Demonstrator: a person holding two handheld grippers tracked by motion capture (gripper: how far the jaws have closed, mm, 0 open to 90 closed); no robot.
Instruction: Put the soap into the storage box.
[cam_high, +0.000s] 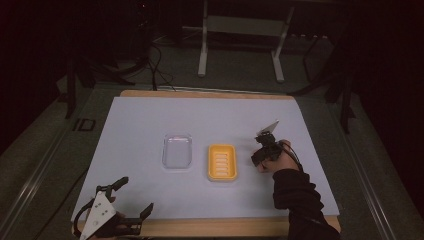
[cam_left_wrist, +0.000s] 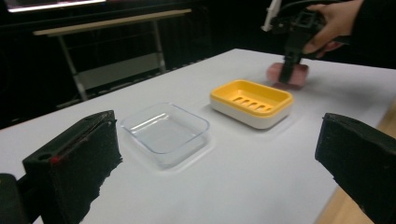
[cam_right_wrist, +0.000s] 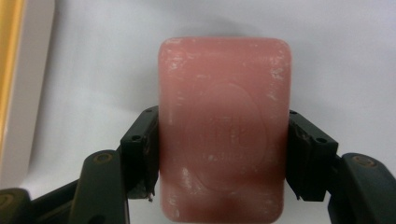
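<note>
A pink bar of soap (cam_right_wrist: 224, 126) lies on the white table cover, and my right gripper (cam_right_wrist: 223, 154) is shut on it, one pad pressed to each long side. In the left gripper view the soap (cam_left_wrist: 299, 74) shows under that gripper (cam_left_wrist: 288, 70), just right of a yellow soap dish (cam_left_wrist: 251, 101). From above, the right gripper (cam_high: 265, 150) points down beside the soap dish (cam_high: 222, 162). A clear plastic lid (cam_high: 177, 151) lies left of the dish. My left gripper (cam_high: 134, 197) rests open at the near left corner with nothing between its jaws.
The white cover (cam_high: 140, 125) ends at a wooden table edge (cam_high: 210, 227) near the person. A metal stand (cam_high: 240, 30) is on the floor beyond the table. The dish's edge (cam_right_wrist: 9, 70) runs along the left side of the right gripper view.
</note>
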